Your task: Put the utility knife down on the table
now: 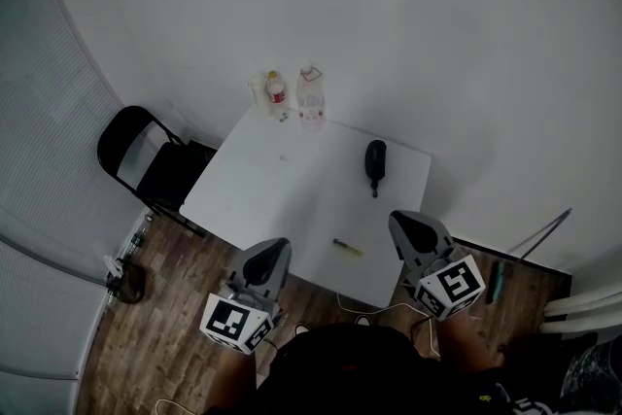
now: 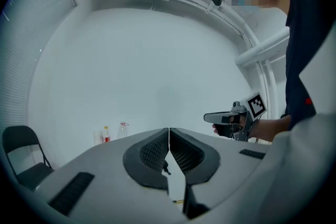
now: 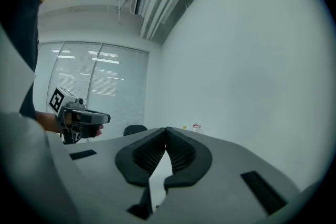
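Two grippers up close: I see the left gripper and right gripper at the near edge of the white table. Each has its jaws pressed tip to tip with nothing between them. The utility knife lies flat on the table between the two grippers, near the front edge, touching neither. Farther back sits a black object; I can't tell what it is. At the far edge stand a red-label bottle and a clear bottle. A black folding chair is left of the table.

Yellow utility knife, white table, black chair.
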A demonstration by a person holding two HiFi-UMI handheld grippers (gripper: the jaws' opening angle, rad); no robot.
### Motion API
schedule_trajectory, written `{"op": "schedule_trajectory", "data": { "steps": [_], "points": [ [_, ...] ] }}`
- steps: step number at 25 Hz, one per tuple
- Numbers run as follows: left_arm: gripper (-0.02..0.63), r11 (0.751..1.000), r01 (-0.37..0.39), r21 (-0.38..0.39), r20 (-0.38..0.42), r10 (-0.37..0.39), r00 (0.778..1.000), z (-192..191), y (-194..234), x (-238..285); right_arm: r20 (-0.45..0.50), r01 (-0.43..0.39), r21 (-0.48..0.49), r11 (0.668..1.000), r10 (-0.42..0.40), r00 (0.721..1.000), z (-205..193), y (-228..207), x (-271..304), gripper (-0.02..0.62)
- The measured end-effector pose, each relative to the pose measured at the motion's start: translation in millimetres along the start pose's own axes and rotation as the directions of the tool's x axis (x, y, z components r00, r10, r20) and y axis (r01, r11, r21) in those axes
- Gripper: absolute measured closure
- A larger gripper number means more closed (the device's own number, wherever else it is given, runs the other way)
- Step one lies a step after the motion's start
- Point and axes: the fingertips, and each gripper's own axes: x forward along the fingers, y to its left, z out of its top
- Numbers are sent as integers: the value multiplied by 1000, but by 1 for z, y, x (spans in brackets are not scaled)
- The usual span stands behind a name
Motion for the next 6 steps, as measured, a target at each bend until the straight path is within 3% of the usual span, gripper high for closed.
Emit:
{"op": "schedule_trajectory", "data": {
  "steps": [6],
  "points": [
    [583,1000,-14,-3,0,14,1000,-4,2,0,-14,-23,-4,1000,23,1000,-7,2,5,572]
  ]
}}
